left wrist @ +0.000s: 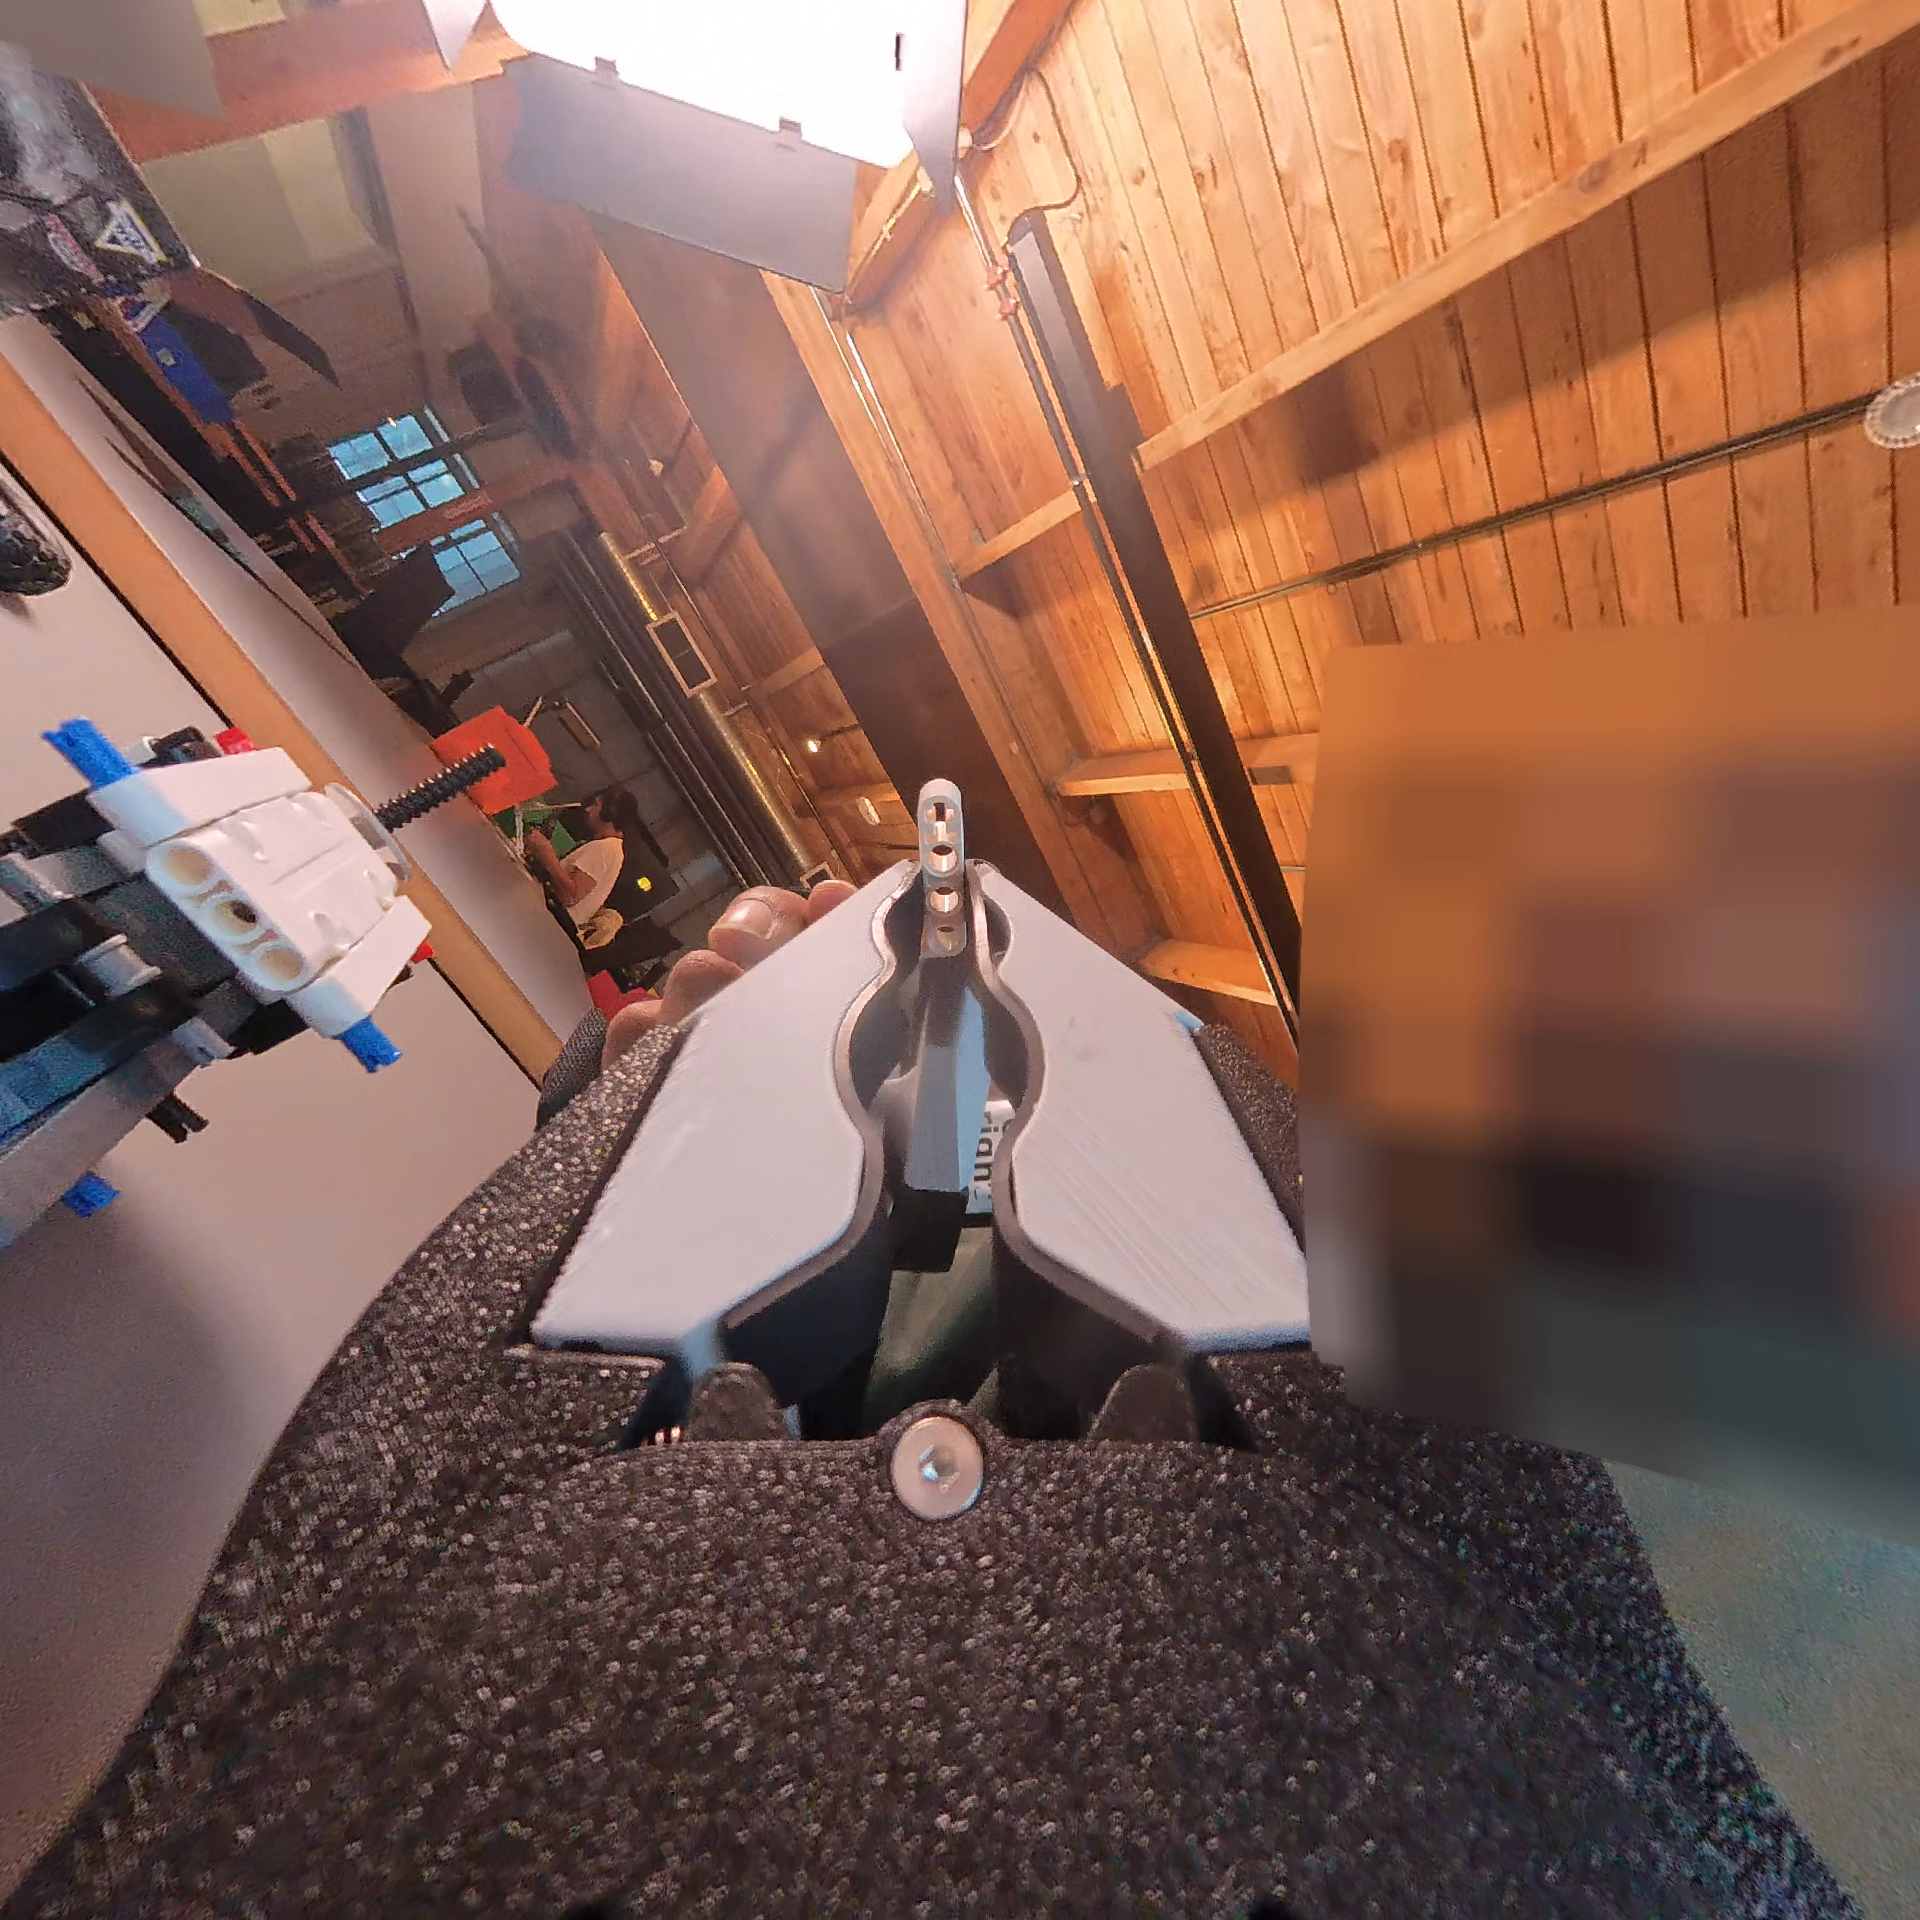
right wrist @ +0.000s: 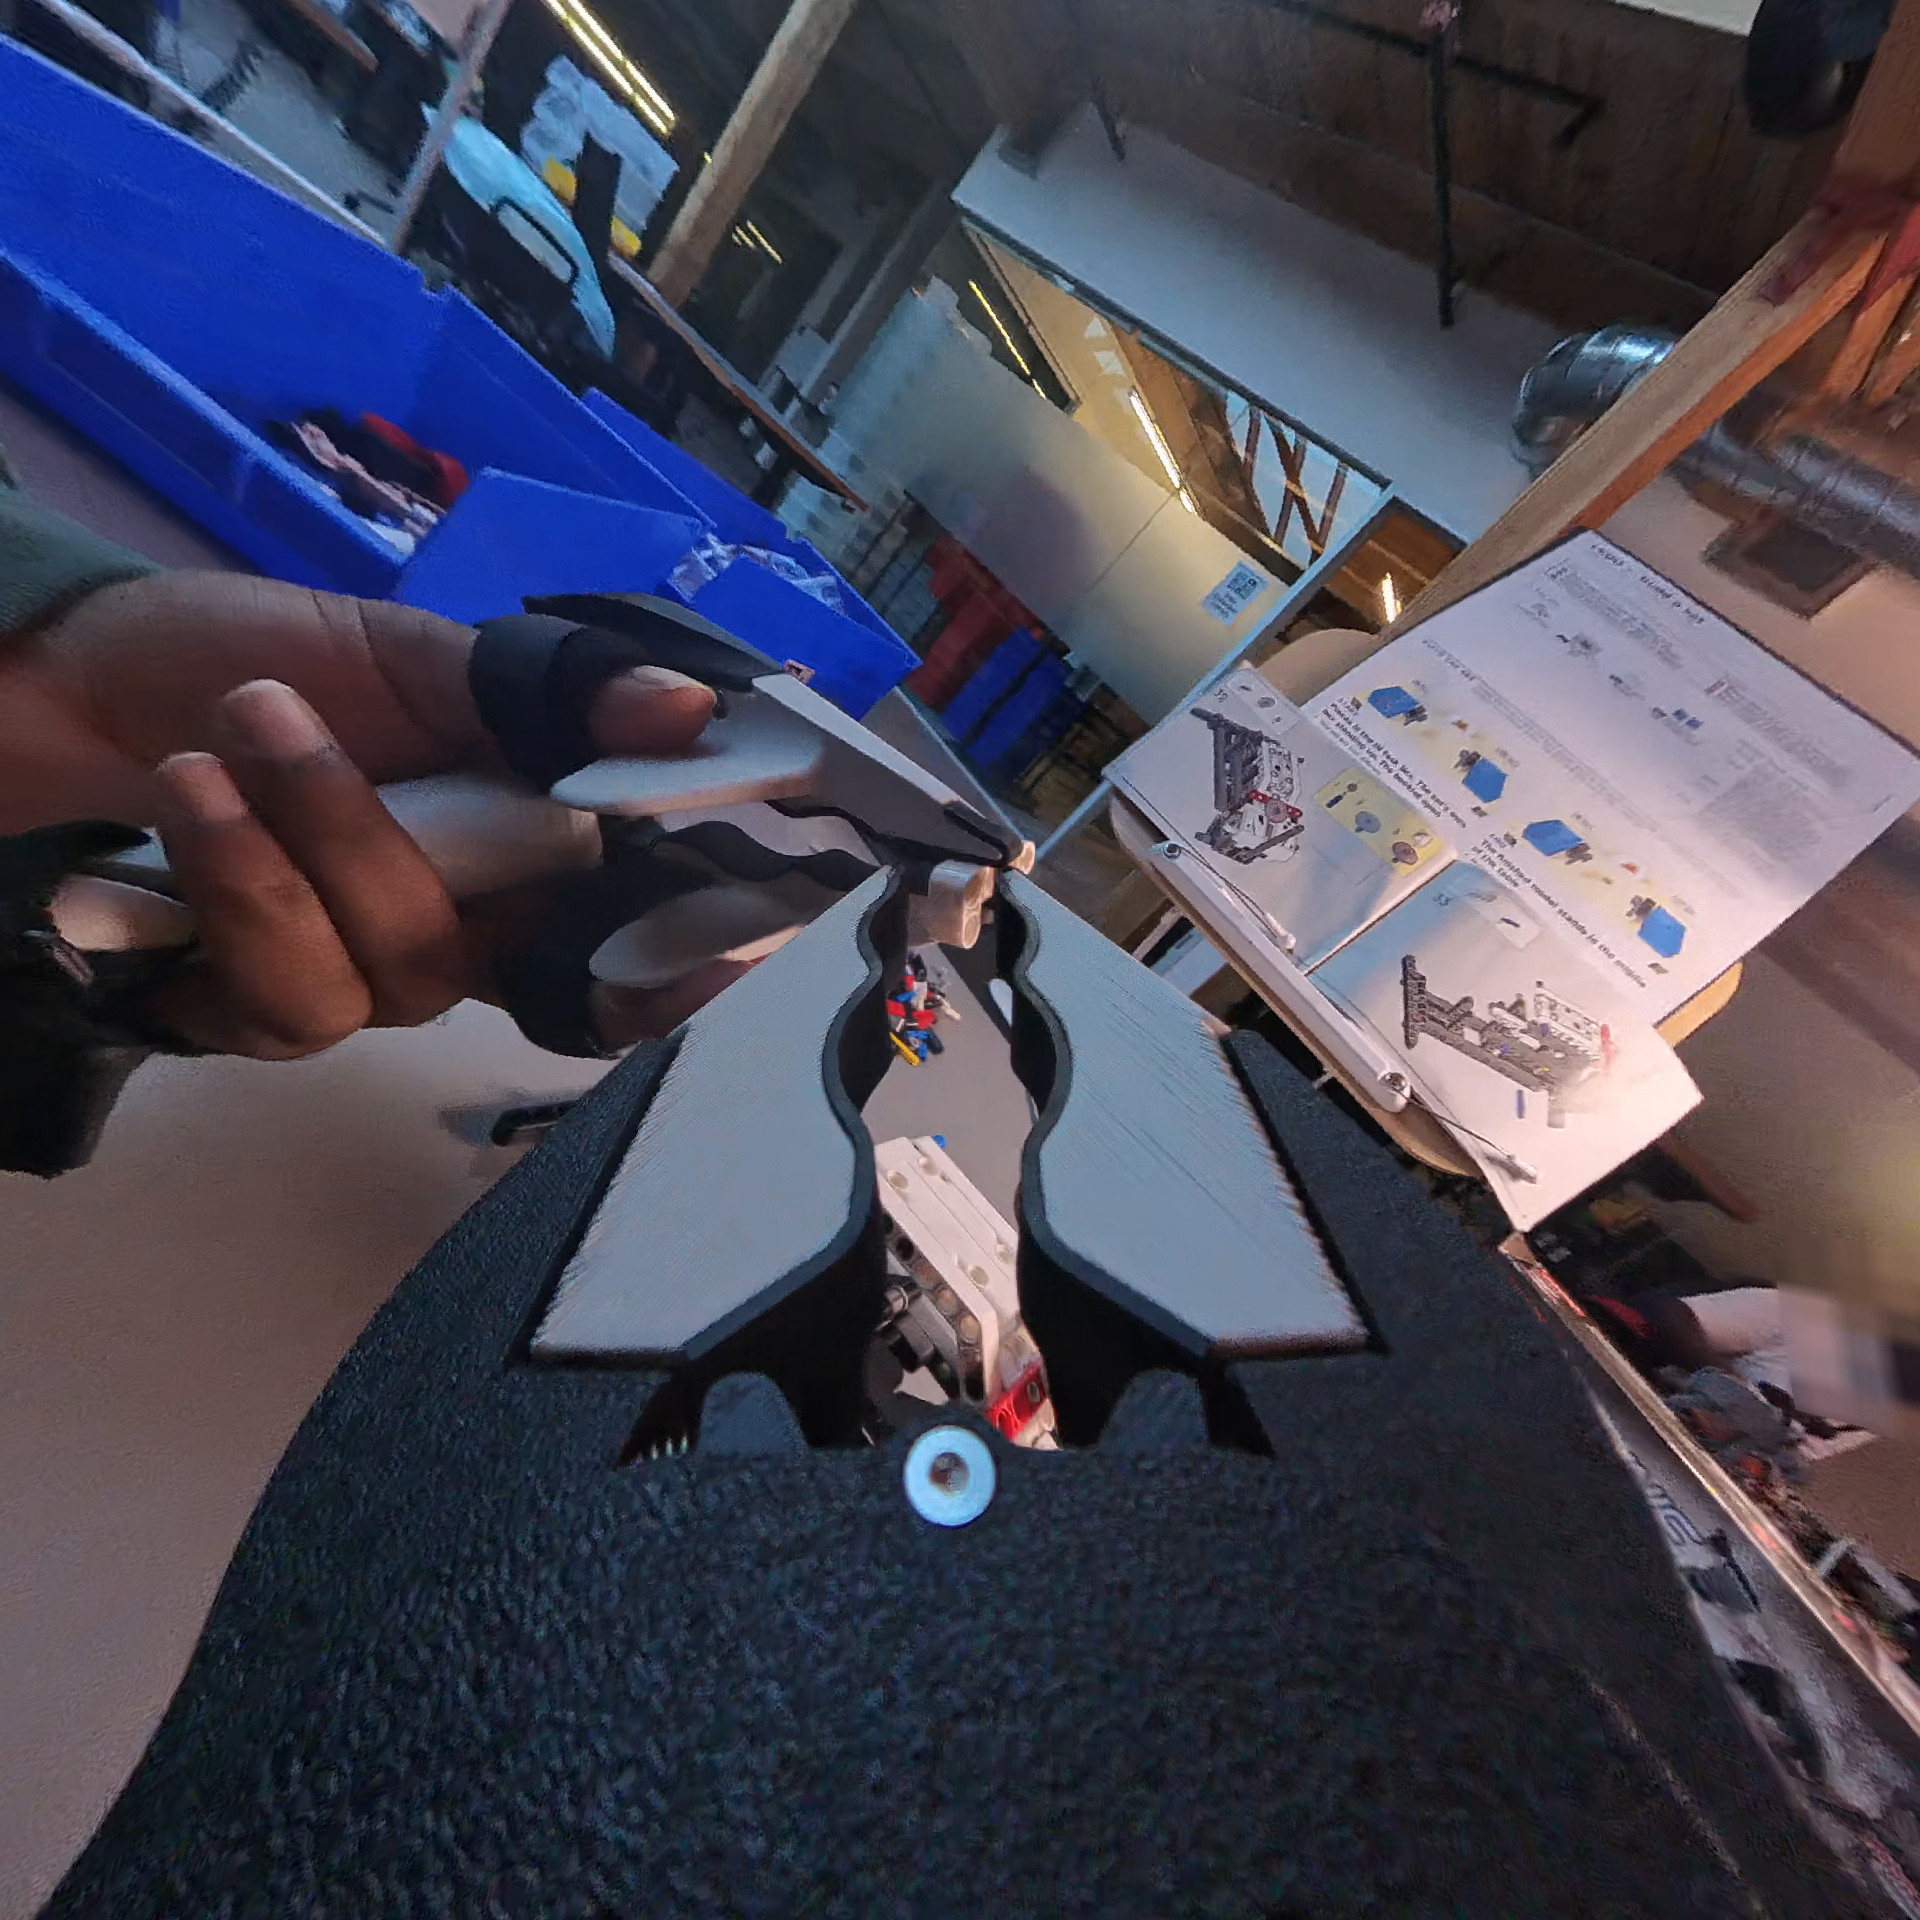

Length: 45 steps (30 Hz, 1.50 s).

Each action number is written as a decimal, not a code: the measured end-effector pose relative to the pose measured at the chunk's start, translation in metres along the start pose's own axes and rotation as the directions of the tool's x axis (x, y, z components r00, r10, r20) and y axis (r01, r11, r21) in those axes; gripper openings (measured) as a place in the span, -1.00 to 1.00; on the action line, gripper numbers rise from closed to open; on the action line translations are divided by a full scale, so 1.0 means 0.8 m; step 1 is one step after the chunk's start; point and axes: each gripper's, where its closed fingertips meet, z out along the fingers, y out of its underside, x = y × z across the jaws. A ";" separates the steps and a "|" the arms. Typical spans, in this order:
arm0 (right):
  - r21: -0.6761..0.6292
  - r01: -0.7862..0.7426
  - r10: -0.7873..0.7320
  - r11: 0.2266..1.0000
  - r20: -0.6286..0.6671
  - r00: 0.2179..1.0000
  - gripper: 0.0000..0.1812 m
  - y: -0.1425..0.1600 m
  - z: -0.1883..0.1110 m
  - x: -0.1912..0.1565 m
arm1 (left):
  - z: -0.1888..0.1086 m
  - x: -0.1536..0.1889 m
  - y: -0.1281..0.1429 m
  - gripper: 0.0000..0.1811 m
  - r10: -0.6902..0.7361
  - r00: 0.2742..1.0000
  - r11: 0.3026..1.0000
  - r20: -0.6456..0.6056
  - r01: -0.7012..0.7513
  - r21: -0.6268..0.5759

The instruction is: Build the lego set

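My left gripper (left wrist: 943,888) is shut on a small pale grey beam with holes (left wrist: 940,821), which sticks out past the tips. The part-built model (left wrist: 239,904), white, black and grey with blue pins, stands at the left on the white table. In the right wrist view the left gripper (right wrist: 1003,847) comes in from the left, held by a gloved hand (right wrist: 260,831), with the beam (right wrist: 951,904) at its tip. My right gripper (right wrist: 948,894) is slightly open and empty, its tips just in front of that beam. The model (right wrist: 956,1278) shows below, through the gap between its fingers.
Blue bins (right wrist: 312,343) with parts stand at the back left. Instruction sheets (right wrist: 1507,831) lean on a stand at the right. A small pile of loose pieces (right wrist: 914,1013) lies on the table ahead. A box edge (right wrist: 1766,1538) runs along the right side.
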 end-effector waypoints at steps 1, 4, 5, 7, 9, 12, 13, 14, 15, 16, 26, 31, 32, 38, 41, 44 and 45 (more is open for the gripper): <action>-0.013 0.022 -0.022 1.000 -0.023 0.999 -0.86 0.003 0.002 0.001 | 0.000 -0.002 -0.001 -0.93 -0.008 1.000 1.000 0.006 0.008 0.019; -0.043 0.024 -0.025 0.999 -0.023 0.999 -0.89 0.012 0.005 0.001 | -0.002 -0.010 -0.004 -0.93 0.009 0.998 0.999 0.058 -0.011 0.038; -0.041 -0.009 0.009 0.999 -0.014 1.000 -0.90 0.012 0.005 0.000 | -0.004 -0.010 -0.005 -0.93 0.020 0.998 0.999 0.066 -0.023 0.037; -0.034 -0.148 0.149 0.988 0.031 0.988 -0.92 0.013 0.004 0.002 | -0.006 -0.011 -0.008 -0.91 0.070 0.993 0.997 0.093 -0.073 0.032; -0.009 -0.438 0.435 0.899 0.134 0.890 -0.92 0.006 0.000 0.009 | -0.007 -0.005 -0.009 -0.68 0.220 0.968 0.975 0.119 -0.219 -0.023; -0.097 -0.877 0.834 0.471 0.371 0.407 -0.92 -0.005 -0.012 0.028 | -0.007 0.006 -0.006 -0.57 0.500 0.855 0.862 0.138 -0.476 -0.174; -0.166 -0.926 0.870 0.338 0.431 0.240 -0.92 -0.005 -0.017 0.029 | -0.007 0.009 -0.004 -0.58 0.565 0.814 0.819 0.135 -0.533 -0.214; -0.237 -0.942 0.878 0.237 0.467 0.103 -0.92 -0.004 -0.022 0.028 | -0.008 0.009 -0.003 -0.61 0.612 0.780 0.782 0.132 -0.570 -0.253; -0.297 -0.941 0.877 0.160 0.480 -0.002 -0.91 -0.001 -0.025 0.025 | -0.010 0.007 -0.001 -0.63 0.643 0.754 0.753 0.135 -0.590 -0.290; -0.329 -0.939 0.873 0.104 0.483 -0.072 -0.92 0.001 -0.027 0.023 | -0.011 0.004 0.001 -0.64 0.662 0.737 0.734 0.136 -0.600 -0.319; -0.465 -0.880 0.873 0.095 0.464 -0.151 -0.92 0.009 -0.029 -0.009 | -0.014 -0.011 0.031 -0.89 0.715 0.692 0.646 0.099 -0.600 -0.472; -0.449 -0.882 0.881 0.143 0.464 -0.093 -0.92 0.014 -0.027 -0.010 | -0.016 -0.016 0.032 -0.89 0.691 0.711 0.667 0.126 -0.562 -0.490; -0.440 -0.884 0.886 0.159 0.459 -0.069 -0.92 0.017 -0.026 -0.010 | -0.017 -0.019 0.031 -0.89 0.687 0.713 0.673 0.140 -0.550 -0.495; -0.360 -0.864 0.882 0.353 0.436 0.179 -0.79 0.032 -0.019 -0.008 | -0.024 -0.029 0.019 -0.91 0.611 0.760 0.753 0.219 -0.475 -0.455; -0.308 -0.720 0.776 0.622 0.359 0.518 -0.66 0.056 -0.021 0.012 | -0.035 -0.030 -0.008 -0.91 0.592 0.756 0.786 0.279 -0.464 -0.408; -0.347 -0.305 0.389 0.887 0.206 0.898 -0.58 0.107 -0.044 0.058 | -0.048 -0.030 -0.031 -0.91 0.598 0.726 0.793 0.339 -0.473 -0.384; -0.401 -0.195 0.286 0.895 0.181 0.941 -0.53 0.127 -0.055 0.070 | -0.052 -0.030 -0.037 -0.92 0.602 0.715 0.792 0.356 -0.477 -0.380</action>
